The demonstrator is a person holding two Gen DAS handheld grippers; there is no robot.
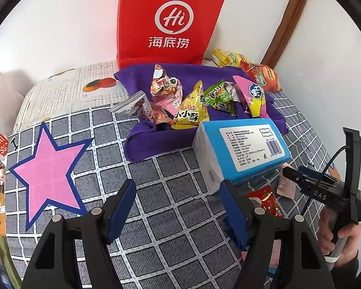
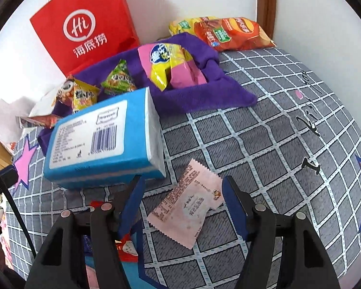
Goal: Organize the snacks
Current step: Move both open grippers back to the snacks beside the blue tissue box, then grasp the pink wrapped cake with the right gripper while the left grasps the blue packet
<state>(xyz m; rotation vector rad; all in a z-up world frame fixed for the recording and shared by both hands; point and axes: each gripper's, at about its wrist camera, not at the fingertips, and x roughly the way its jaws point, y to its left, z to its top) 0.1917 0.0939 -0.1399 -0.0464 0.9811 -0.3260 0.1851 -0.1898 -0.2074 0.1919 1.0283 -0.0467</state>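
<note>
ok so counting what's on the grid bedspread [image 2: 264, 130] rn: 1 red paper bag [image 1: 166, 21] standing vs the wall, 1 purple cloth [image 1: 156, 142] in front of it w/ approx 6 small snack packets piled on it, incl. 1 yellow one [image 1: 192, 110], 1 green one [image 1: 220, 97] and 1 pink/yellow one [image 2: 170, 67]. Some overlap, so that count is rough. 2 big chip bags at the back: 1 orange [image 2: 231, 33], 1 yellow [image 2: 183, 25] half hidden behind it. 1 blue tissue pack [image 2: 101, 139] sits at the cloth's near edge. In front of it 2 loose packets: 1 pale pink packet [image 2: 187, 212] and 1 small red packet [image 1: 266, 201].

Left gripper [image 1: 178, 207]: jaws spread, nothing btwn them, over bare bedspread. Right gripper [image 2: 183, 206]: jaws apart, straddling the pale pink packet, pads not pressing it afaict.
</note>
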